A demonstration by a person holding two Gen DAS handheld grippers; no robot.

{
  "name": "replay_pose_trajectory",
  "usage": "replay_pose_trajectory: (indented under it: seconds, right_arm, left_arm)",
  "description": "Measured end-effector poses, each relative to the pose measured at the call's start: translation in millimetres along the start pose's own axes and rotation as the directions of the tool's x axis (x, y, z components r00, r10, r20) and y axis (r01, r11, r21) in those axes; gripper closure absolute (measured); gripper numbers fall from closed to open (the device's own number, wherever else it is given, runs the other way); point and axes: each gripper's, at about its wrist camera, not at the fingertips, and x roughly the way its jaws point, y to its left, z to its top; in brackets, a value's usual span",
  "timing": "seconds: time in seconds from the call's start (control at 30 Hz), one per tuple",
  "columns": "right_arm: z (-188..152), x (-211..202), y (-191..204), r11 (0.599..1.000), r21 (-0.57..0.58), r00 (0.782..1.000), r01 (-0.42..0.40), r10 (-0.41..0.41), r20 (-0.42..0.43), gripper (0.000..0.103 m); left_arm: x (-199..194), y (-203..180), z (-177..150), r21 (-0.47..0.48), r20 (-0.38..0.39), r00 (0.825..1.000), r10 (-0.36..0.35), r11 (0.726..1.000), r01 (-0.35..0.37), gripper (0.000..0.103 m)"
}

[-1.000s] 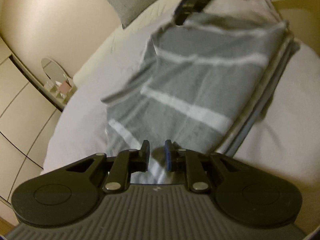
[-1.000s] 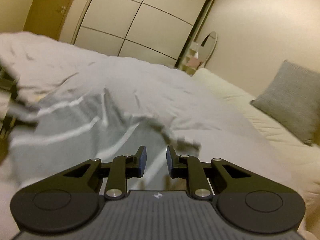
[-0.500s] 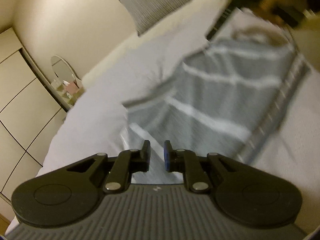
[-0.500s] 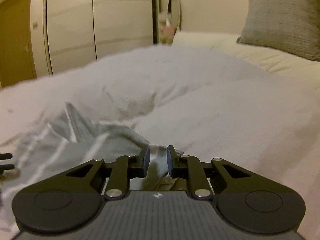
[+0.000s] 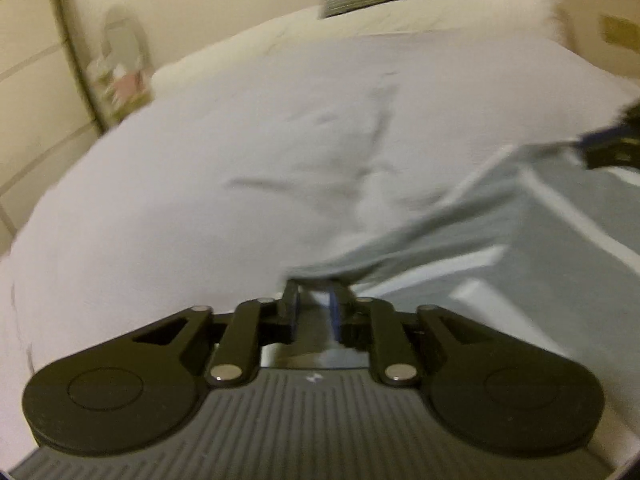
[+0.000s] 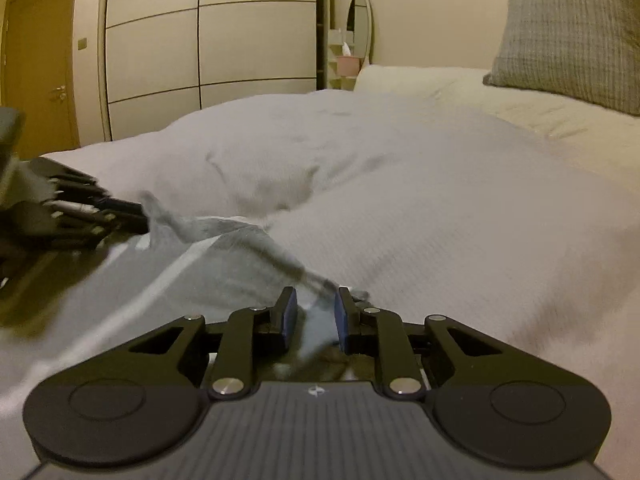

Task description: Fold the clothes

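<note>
Nearest in each wrist view: left gripper (image 5: 315,305) and right gripper (image 6: 312,309) each pinch an edge of the striped grey shirt (image 6: 168,280), w/ cloth between the fingers. The shirt lies on the bed (image 6: 440,220), its held edge pulled taut between the 2 grippers, rest spread flat toward the person. Looks thin, soft, light, prob. limp & slippy, so best held at corners/hem. Beyond the shirt: bare duvet, then grey pillow (image 6: 572,32), mirror (image 6: 359,26), wardrobe (image 6: 208,40).
</note>
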Motion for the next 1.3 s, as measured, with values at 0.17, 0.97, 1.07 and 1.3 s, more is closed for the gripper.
replay_pose_trajectory:
  seconds: [0.17, 0.97, 1.07, 1.3]
  right_arm:
    - [17.8, -15.3, 9.4, 1.000, -0.006, 0.997, 0.013, -0.012, 0.076, 0.083]
    - [-52.4, -103.4, 68.9, 0.995, 0.078, 0.996, 0.059, -0.053, -0.071, 0.074]
    - [-54.8, -134.8, 89.6, 0.997, -0.034, 0.997, 0.065, -0.066, -0.032, 0.073]
    - [-73.7, -156.3, 152.0, 0.877, -0.468, 0.992, 0.110, -0.124, 0.001, 0.069]
  left_arm:
    - [3.3, 26.0, -0.3, -0.096, -0.011, 0.999, 0.038, 0.995, -0.039, 0.084]
    - [-156.5, -9.9, -85.4, -0.098, -0.068, 0.997, 0.049, 0.994, -0.055, 0.075]
    - [-185.5, -15.3, -93.5, 0.006, -0.026, 0.995, 0.094, 0.996, -0.094, 0.073]
    - [-208.7, -74.5, -120.3, 0.457, 0.074, 0.992, 0.099, 0.881, -0.122, 0.066]
